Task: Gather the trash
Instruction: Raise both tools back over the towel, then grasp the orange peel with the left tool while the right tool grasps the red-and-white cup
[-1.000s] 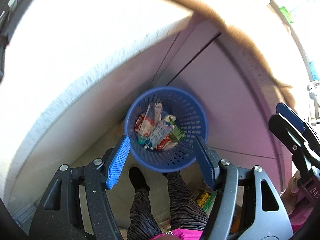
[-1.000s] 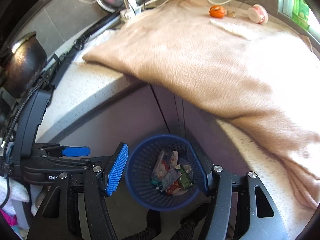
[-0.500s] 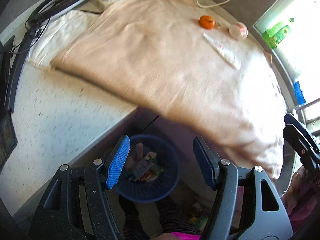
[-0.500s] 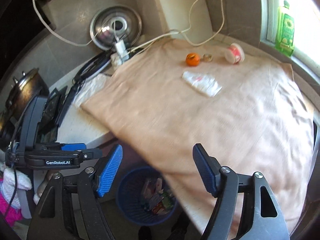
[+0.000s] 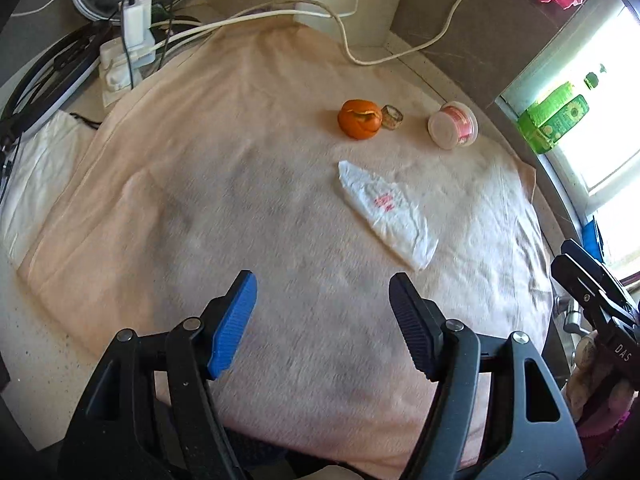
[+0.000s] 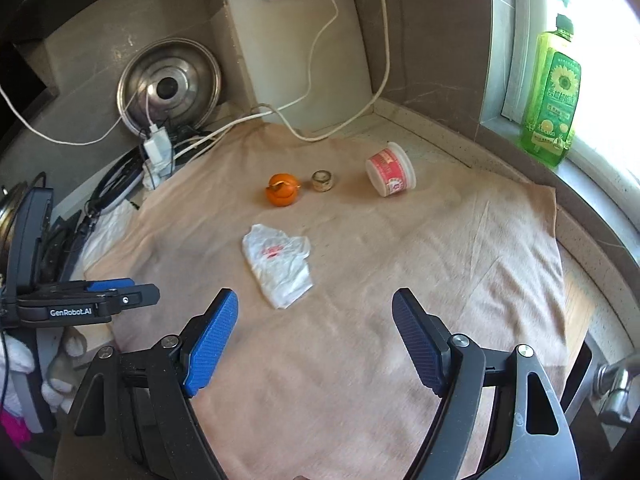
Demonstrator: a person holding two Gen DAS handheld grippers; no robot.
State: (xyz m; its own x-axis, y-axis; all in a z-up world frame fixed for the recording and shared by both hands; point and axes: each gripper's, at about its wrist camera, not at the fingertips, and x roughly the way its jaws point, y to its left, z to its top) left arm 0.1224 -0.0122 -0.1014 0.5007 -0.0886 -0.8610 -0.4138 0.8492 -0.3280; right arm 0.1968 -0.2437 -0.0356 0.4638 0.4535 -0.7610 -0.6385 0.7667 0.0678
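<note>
On a beige cloth [image 5: 200, 208] [image 6: 440, 264] lie a crumpled white wrapper [image 5: 386, 210] [image 6: 280, 262], an orange peel ball [image 5: 359, 119] [image 6: 283, 189], a small tape roll [image 5: 392, 117] [image 6: 322, 180] and a tipped pink-and-white cup [image 5: 453, 125] [image 6: 391, 175]. My left gripper [image 5: 324, 300] is open and empty above the cloth, short of the wrapper. My right gripper [image 6: 316, 320] is open and empty, just short of the wrapper. The bin is not in view.
White cables [image 6: 316, 80] and a charger on a power strip [image 5: 136, 28] lie at the back left. A steel lid [image 6: 170, 86] and white board [image 6: 300, 52] lean on the wall. A green detergent bottle [image 6: 554, 92] stands on the windowsill.
Both grippers have risen from over the blue basket on the floor to above the counter. The basket has dropped out of view and the trash on the cloth now shows.
</note>
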